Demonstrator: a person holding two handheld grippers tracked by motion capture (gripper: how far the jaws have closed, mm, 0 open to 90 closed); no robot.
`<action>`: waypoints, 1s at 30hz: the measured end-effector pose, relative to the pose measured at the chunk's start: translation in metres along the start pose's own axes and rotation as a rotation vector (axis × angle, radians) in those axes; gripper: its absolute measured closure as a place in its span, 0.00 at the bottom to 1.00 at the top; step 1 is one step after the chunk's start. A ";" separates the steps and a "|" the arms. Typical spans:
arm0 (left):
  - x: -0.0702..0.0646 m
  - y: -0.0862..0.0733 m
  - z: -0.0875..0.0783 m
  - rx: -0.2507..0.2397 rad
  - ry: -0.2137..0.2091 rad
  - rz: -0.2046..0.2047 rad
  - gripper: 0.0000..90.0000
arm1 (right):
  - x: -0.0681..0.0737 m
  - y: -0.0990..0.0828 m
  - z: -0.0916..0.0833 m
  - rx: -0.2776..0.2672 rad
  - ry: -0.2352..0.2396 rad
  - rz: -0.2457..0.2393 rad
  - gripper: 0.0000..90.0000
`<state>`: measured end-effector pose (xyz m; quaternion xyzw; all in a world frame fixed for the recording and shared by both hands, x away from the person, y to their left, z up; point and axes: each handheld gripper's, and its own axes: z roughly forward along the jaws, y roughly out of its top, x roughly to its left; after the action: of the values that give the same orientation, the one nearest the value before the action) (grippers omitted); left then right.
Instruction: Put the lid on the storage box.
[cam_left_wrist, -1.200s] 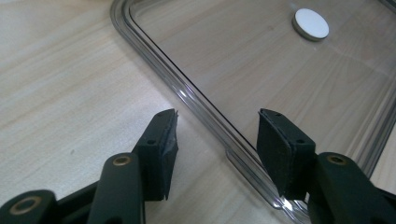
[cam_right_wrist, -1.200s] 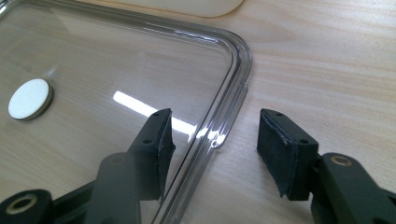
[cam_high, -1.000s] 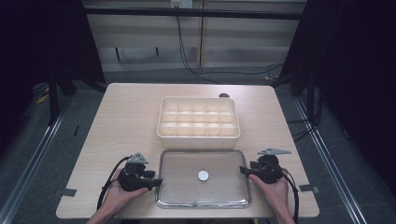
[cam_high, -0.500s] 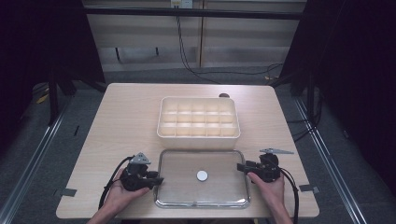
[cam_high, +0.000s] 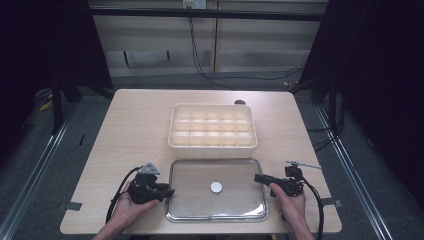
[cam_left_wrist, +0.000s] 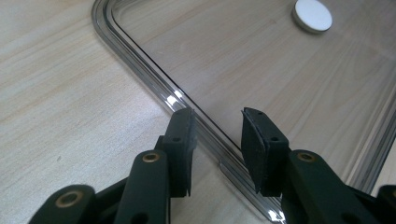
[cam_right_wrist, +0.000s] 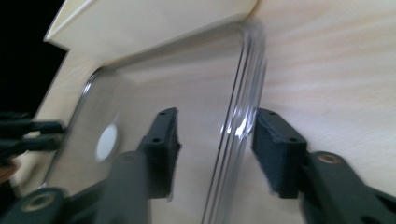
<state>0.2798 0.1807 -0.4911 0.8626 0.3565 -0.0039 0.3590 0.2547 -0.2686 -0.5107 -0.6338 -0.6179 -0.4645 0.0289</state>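
A clear shallow tray (cam_high: 216, 219) lies flat near the table's front edge, with a white round disc (cam_high: 216, 187) at its middle. My left gripper (cam_high: 170, 191) lies at the tray's left rim. In the left gripper view its jaws (cam_left_wrist: 217, 123) straddle the rim (cam_left_wrist: 140, 56); they have just been closing, and the pads stand apart from it. My right gripper (cam_high: 257, 178) is at the right rim. Its jaws (cam_right_wrist: 215, 126) stand either side of the rim (cam_right_wrist: 247, 70) and have also just been closing, with gaps left.
A cream box (cam_high: 212, 142) divided into several compartments stands just behind the tray, almost touching it. A small dark object (cam_high: 240, 102) lies behind the box. Bare wood lies to the left and right of both. The table's front edge is close under the hands.
The right gripper's jaws have edged left onto the tray's right rim. The left hand has stayed put. The tray and the disc have not moved.
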 end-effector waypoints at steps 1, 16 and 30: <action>0.000 0.000 0.000 0.000 -0.001 0.001 0.71 | 0.001 -0.001 0.001 0.004 0.011 0.007 0.60; 0.002 0.000 0.000 -0.009 0.017 -0.005 0.71 | 0.002 -0.001 0.003 0.067 0.057 -0.039 0.68; 0.005 0.000 0.000 -0.022 0.004 -0.026 0.68 | 0.001 0.001 -0.006 0.011 0.141 -0.039 0.79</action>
<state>0.2837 0.1842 -0.4924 0.8540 0.3682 -0.0030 0.3676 0.2518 -0.2717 -0.5063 -0.5872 -0.6288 -0.5053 0.0669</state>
